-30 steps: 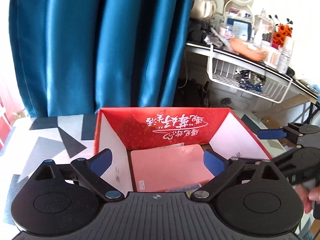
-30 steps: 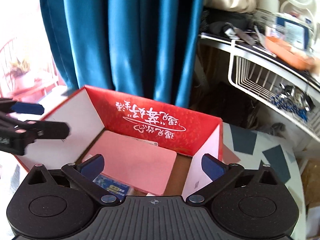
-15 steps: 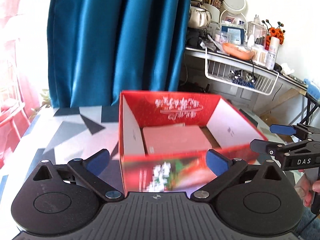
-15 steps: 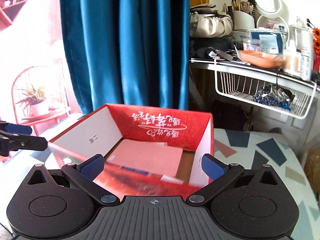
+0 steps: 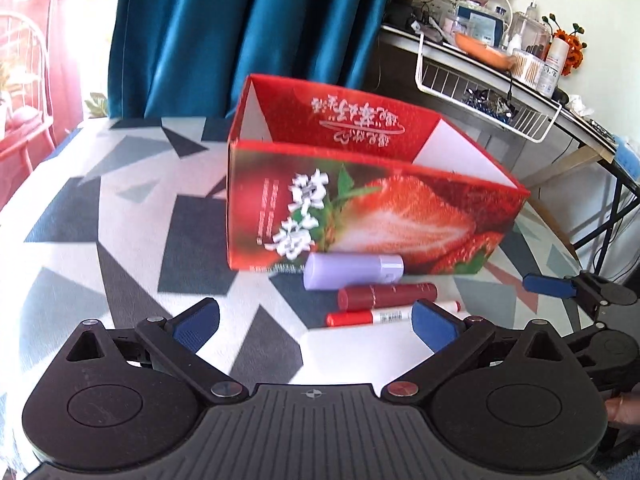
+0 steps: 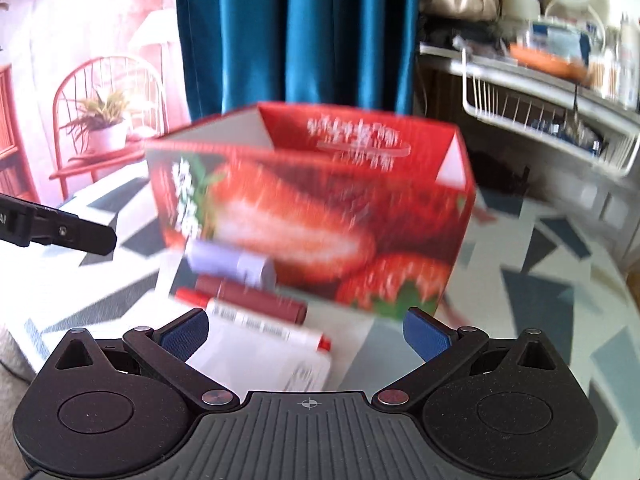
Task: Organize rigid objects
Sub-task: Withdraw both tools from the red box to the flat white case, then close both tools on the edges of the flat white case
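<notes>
**Three tubes waiting outside the box**

The left tongs (image 5: 316, 322) are hovering wide open over the worktop (image 5: 100, 216), gripping nothing; the right tongs (image 6: 306, 330) are gaping just as wide and are equally empty. Just ahead of them, a red-and-white tube (image 5: 390, 314), a dark red tube (image 5: 386, 294) and a lilac tube (image 5: 354, 271) are lying side by side, the lilac one right against the front wall of the strawberry box (image 5: 368, 216). So the sorting seems part-finished at best: all three are sitting outside the box, whose contents are hidden from here. Open worktop is stretching away to the left, giving room to approach. A white card (image 6: 260, 354) is lying under the right tongs, near the worktop's edge, so moves there are needing care.
</notes>
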Demonstrator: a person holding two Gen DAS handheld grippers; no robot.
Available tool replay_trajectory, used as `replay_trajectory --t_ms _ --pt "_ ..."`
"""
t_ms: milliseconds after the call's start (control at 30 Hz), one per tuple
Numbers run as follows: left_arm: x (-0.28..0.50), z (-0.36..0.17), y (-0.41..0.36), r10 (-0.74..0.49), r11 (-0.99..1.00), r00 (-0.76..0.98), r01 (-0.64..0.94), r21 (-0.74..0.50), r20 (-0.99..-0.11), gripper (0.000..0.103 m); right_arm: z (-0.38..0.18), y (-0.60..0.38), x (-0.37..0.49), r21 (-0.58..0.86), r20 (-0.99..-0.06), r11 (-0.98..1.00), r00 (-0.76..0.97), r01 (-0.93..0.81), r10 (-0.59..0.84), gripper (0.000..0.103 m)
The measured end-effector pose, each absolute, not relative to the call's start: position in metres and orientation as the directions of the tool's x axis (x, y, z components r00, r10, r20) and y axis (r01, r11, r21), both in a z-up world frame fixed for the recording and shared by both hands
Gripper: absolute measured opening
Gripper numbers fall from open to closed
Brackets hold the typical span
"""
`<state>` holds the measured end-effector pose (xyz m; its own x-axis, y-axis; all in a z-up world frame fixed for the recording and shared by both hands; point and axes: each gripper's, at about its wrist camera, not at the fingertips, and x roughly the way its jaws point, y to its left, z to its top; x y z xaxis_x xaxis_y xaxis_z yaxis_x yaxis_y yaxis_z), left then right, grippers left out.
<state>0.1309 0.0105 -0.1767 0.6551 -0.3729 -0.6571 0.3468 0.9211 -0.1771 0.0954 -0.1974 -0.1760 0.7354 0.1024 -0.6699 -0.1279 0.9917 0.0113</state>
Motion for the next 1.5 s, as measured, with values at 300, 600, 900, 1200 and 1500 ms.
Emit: replay_trajectory --t_ms 300,600,900,1200,1500 --pt "0.12 -0.184 0.001 -0.375 0.915 0.625 0.37 -0.163 -0.685 0.103 -0.196 -0.187 0.08 0.004 -0.732 0.987 0.672 -0.158 0.11 0.103" --pt "0.11 -0.201 -0.002 -0.335 0.921 0.609 0.372 -0.114 -0.719 0.103 -0.197 -0.182 0.073 0.001 -0.744 0.983 0.656 -0.185 0.124 0.103" --pt "0.114 -0.22 -0.006 -0.337 0.913 0.565 0.391 -0.116 -0.753 0.103 -0.207 -0.176 0.074 0.01 -0.77 0.971 0.617 -0.24 0.16 0.103" --pt "0.119 -0.233 -0.005 -0.35 0.908 0.53 0.396 -0.14 -0.773 0.102 -0.208 -0.175 0.074 0.029 -0.769 0.965 0.611 -0.261 0.189 0.103" --pt "0.119 -0.236 -0.009 -0.358 0.9 0.529 0.415 -0.133 -0.77 0.096 -0.217 -0.17 0.077 0.028 -0.793 0.955 0.575 -0.296 0.202 0.103"
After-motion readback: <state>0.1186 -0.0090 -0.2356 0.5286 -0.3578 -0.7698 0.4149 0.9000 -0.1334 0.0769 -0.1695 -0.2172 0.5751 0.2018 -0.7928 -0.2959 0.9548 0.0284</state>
